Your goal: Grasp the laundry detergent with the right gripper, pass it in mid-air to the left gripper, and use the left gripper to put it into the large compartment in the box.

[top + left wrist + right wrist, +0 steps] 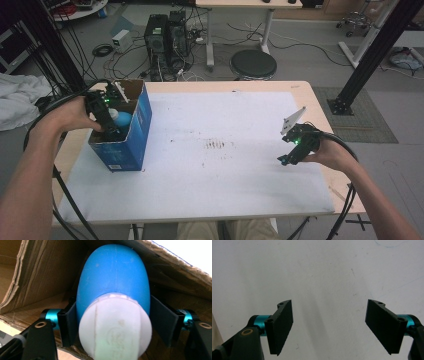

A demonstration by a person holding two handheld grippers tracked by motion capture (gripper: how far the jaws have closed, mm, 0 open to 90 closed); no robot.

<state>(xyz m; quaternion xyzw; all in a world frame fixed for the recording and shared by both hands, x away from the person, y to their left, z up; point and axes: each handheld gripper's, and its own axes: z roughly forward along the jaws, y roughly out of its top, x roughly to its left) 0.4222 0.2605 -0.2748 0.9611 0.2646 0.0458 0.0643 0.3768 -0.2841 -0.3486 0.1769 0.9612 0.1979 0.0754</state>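
Note:
A blue egg-shaped object with a white round end (113, 295) sits between my left gripper's (113, 322) jaws, which press on both its sides inside a cardboard box. In the high view the left gripper (111, 122) reaches into the open blue box (135, 135) at the table's left, with the blue and white object (121, 118) at its tip. My right gripper (284, 160) hovers over the white table sheet at the right. In its own view the right gripper (329, 327) stands wide open above bare white surface, nothing between the jaws.
A white sheet (215, 150) covers most of the wooden table (310, 92), with a dark smudge (220, 145) near its middle. Beyond the far edge stand computer towers (165, 37), a round black stool (253, 64) and floor cables. A black frame post (370, 55) rises at the right.

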